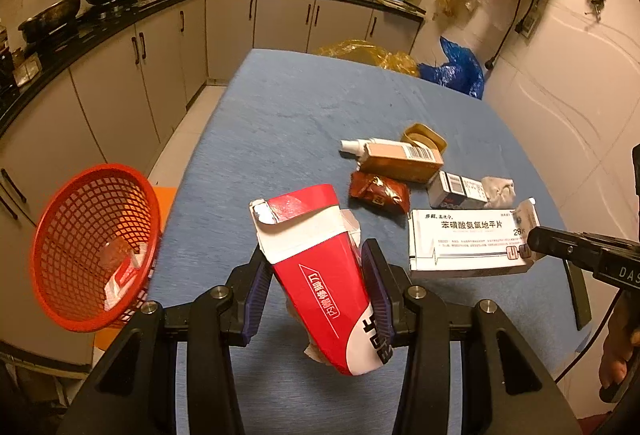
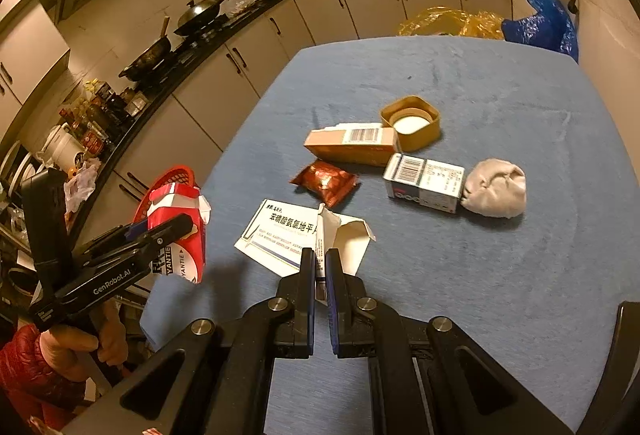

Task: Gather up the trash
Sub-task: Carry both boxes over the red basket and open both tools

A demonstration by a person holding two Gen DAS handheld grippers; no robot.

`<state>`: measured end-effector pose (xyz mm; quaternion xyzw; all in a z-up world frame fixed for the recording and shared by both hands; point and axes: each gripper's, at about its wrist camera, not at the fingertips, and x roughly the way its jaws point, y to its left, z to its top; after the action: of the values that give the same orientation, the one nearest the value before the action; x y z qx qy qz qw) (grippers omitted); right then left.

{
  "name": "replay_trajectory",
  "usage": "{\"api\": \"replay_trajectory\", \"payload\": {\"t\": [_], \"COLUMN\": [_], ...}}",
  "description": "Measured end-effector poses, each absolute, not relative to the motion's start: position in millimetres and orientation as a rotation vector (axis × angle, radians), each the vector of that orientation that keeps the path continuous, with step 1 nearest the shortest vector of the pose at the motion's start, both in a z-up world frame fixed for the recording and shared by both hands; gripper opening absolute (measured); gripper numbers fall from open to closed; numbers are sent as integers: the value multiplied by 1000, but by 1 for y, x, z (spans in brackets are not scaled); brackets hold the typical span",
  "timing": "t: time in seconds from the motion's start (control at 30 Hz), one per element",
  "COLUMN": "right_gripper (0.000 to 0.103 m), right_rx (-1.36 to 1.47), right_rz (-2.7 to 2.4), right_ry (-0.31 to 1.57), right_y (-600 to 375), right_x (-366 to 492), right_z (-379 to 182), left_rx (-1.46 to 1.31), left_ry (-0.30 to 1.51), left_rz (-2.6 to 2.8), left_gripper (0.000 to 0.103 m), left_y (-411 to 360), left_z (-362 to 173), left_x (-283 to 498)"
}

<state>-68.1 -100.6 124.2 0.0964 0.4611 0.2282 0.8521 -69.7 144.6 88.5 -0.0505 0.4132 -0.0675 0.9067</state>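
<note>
My left gripper (image 1: 316,255) is shut on a red and white carton (image 1: 332,295) with a torn-open top, held above the blue table. Left of it, beyond the table edge, a red mesh basket (image 1: 96,247) holds some wrappers. My right gripper (image 2: 320,255) is shut on the open end flap of a flat white medicine box (image 2: 280,231), which looks tilted up off the cloth at that end. The right wrist view also shows the left gripper (image 2: 188,223) with the carton (image 2: 176,231) in front of the basket (image 2: 176,175).
More litter lies mid-table: an orange box (image 2: 352,147), a yellow lid (image 2: 412,123), a red-brown sachet (image 2: 326,181), a small white box (image 2: 424,181) and a crumpled tissue (image 2: 496,187). The blue-covered table (image 2: 480,275) stands between kitchen cabinets on the left and a wall on the right.
</note>
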Motion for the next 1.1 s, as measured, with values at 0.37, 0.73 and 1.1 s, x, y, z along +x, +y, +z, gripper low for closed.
{"api": "replay_trajectory", "payload": {"t": [0.37, 0.73, 1.1], "right_gripper": [6, 6, 6], "right_rx": [164, 134, 91], "right_rz": [548, 638, 694], "right_ry": [939, 914, 886], "right_y": [-51, 26, 107], "right_x": [-64, -55, -43], "right_z": [146, 160, 167], "left_rx": [-147, -181, -178], "left_ry": [801, 780, 796], "left_rz": [-69, 37, 105], "left_gripper": [44, 44, 44], "left_y": [195, 271, 338], "left_z": [107, 119, 113], "left_x": [-79, -92, -92]}}
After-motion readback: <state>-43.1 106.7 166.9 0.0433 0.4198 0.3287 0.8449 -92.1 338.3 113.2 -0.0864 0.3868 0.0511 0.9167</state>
